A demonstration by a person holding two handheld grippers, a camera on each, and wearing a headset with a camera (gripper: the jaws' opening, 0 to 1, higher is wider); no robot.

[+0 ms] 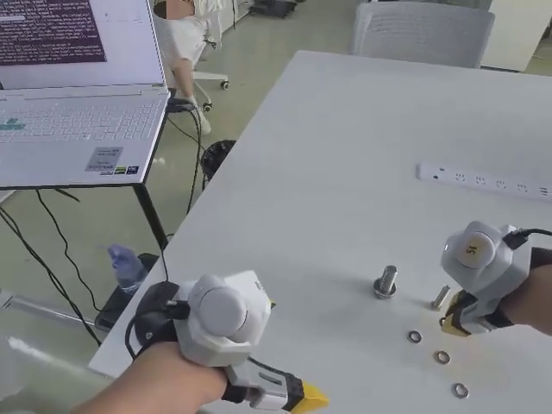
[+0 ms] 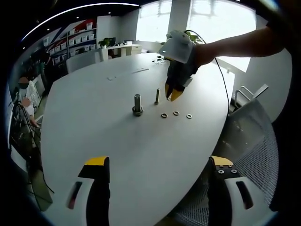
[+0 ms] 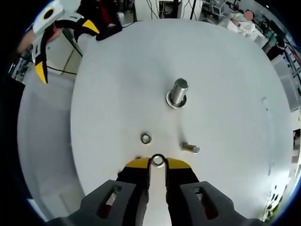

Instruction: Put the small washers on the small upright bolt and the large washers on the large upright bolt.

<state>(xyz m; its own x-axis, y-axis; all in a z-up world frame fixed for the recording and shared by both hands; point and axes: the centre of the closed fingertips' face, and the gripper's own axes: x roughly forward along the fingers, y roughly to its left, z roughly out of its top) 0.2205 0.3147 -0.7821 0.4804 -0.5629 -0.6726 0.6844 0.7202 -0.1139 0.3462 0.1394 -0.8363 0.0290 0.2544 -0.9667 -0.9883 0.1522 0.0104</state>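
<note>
On the white table (image 1: 328,172) a large upright bolt (image 1: 385,282) stands left of a small upright bolt (image 1: 440,297). Three loose washers (image 1: 442,356) lie in a row in front of them. My right gripper (image 1: 447,324) hovers between the small bolt and the row. In the right gripper view its jaws (image 3: 158,162) are nearly closed on a washer (image 3: 158,159) at their tips, with another washer (image 3: 146,138), the small bolt (image 3: 190,148) and the large bolt (image 3: 178,92) ahead. My left gripper (image 2: 159,165) stands open near the table's front edge, holding nothing.
A white power strip (image 1: 483,181) lies at the back right of the table. An open laptop (image 1: 78,112) sits on a stand to the left, with cables and a bottle (image 1: 127,266) on the floor below. A grey chair (image 1: 423,30) stands beyond the far edge.
</note>
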